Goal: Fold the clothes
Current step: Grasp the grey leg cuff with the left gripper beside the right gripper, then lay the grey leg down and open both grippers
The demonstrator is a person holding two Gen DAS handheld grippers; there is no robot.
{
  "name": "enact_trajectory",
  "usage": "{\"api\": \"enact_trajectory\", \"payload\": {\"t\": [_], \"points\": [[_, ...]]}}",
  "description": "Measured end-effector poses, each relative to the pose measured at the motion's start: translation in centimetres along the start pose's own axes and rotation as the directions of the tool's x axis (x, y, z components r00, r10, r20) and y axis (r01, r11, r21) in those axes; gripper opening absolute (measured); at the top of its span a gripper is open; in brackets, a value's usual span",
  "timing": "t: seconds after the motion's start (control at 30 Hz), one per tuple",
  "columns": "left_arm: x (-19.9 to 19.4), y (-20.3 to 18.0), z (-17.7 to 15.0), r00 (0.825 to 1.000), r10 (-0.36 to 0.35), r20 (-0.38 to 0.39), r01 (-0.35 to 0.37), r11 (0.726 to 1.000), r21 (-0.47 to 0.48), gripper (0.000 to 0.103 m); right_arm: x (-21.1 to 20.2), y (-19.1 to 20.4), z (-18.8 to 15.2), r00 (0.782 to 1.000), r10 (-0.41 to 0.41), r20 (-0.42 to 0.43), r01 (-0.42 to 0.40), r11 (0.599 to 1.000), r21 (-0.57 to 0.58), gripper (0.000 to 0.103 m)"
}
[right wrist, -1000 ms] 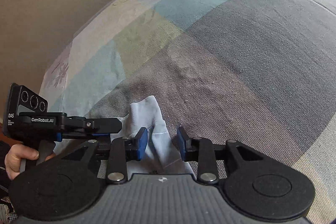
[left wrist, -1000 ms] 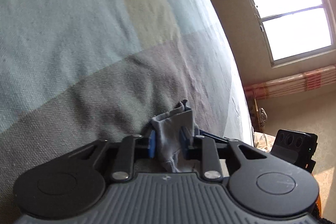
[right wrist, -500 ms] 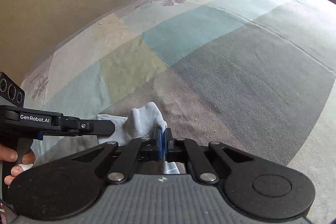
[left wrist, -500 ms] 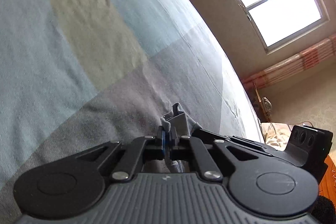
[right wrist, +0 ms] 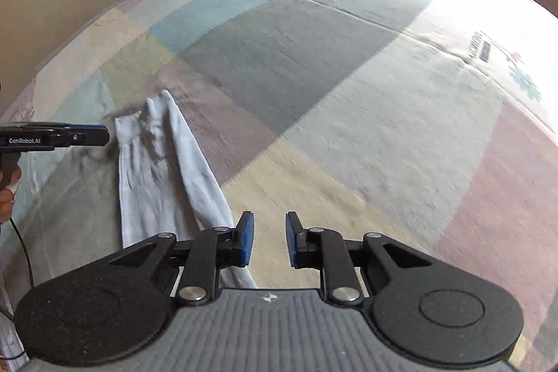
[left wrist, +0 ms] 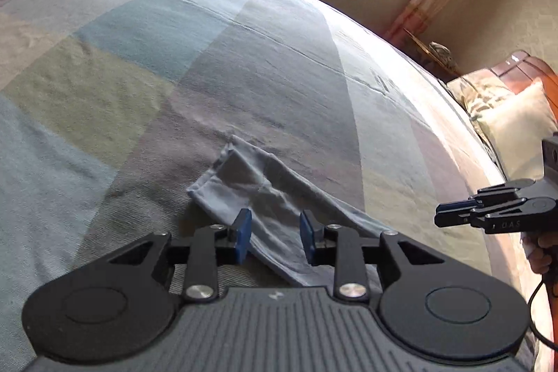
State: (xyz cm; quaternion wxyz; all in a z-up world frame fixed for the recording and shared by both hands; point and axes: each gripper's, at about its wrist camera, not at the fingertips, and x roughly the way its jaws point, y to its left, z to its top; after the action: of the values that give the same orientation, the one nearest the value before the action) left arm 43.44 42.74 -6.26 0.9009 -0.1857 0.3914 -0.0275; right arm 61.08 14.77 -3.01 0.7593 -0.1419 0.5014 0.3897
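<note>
Bedroom, daylight from window behind; patchwork bedspread [right wrist: 314, 65] serving as work surface. Pale blue garment [right wrist: 164, 176] lying long and narrow on bedspread, loosely folded lengthwise, rumpled at far end.

Left gripper [left wrist: 273, 234]: jaws just opened, spread, hovering above garment; cloth visible in gap below blue pads, not pinched. Right gripper [right wrist: 268, 241]: jaws likewise just opened, spread, nothing between; garment passing left of and under left finger.

Judged thin, light, limp knit; no stiffness, liable to sag, bunch and slip from shallow pinch. Best taken at end corners or hem edge, one per gripper, both layers together. Not fragile.
</note>
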Motion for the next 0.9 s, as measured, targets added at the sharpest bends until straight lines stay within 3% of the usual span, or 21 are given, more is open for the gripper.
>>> {"api": "enact_trajectory", "payload": {"t": [0.1,0.2,0.3,0.4,0.57,0.7,0.77,0.9], "points": [[1.5,-5.4,-1.2,0.998,-0.046,-0.050,0.054,0.982,0.181,0.037,-1.8,-2.1,-4.6,0.995,-0.066,-0.069,0.068,0.997,0.039,0.023],[2.7,-8.7,-2.7,0.992,-0.082,-0.093,0.104,0.960,0.260,0.037,-3.5,-4.0,-8.7,0.988,-0.124,-0.088,0.133,0.985,0.109,0.023],[3.6,-11.2,-4.4,0.985,-0.088,-0.148,0.133,0.936,0.326,0.037,-5.4,-5.4,-11.9,0.985,-0.164,-0.053,0.171,0.963,0.207,0.023],[4.0,-11.9,-5.8,0.975,-0.062,-0.214,0.134,0.932,0.337,0.037,-6.9,-4.9,-14.2,0.989,-0.145,0.007,0.138,0.955,0.262,0.023],[3.2,-12.9,-5.5,0.973,-0.039,-0.228,0.116,0.936,0.333,0.039,-5.4,-1.2,-17.6,0.999,-0.038,0.026,0.029,0.959,0.282,0.022],[3.9,-15.8,-4.3,0.975,-0.098,-0.198,0.170,0.904,0.393,0.040,-4.5,1.0,-21.0,0.998,0.015,0.054,-0.035,0.924,0.382,0.023],[4.9,-17.7,-4.1,0.971,-0.141,-0.194,0.212,0.884,0.417,0.041,-4.7,1.9,-21.9,0.996,0.059,0.061,-0.080,0.899,0.431,0.023],[7.2,-20.7,-4.9,0.951,-0.225,-0.210,0.295,0.859,0.418,0.042,-4.9,2.9,-22.7,0.993,0.111,0.051,-0.122,0.886,0.447,0.023]]}}
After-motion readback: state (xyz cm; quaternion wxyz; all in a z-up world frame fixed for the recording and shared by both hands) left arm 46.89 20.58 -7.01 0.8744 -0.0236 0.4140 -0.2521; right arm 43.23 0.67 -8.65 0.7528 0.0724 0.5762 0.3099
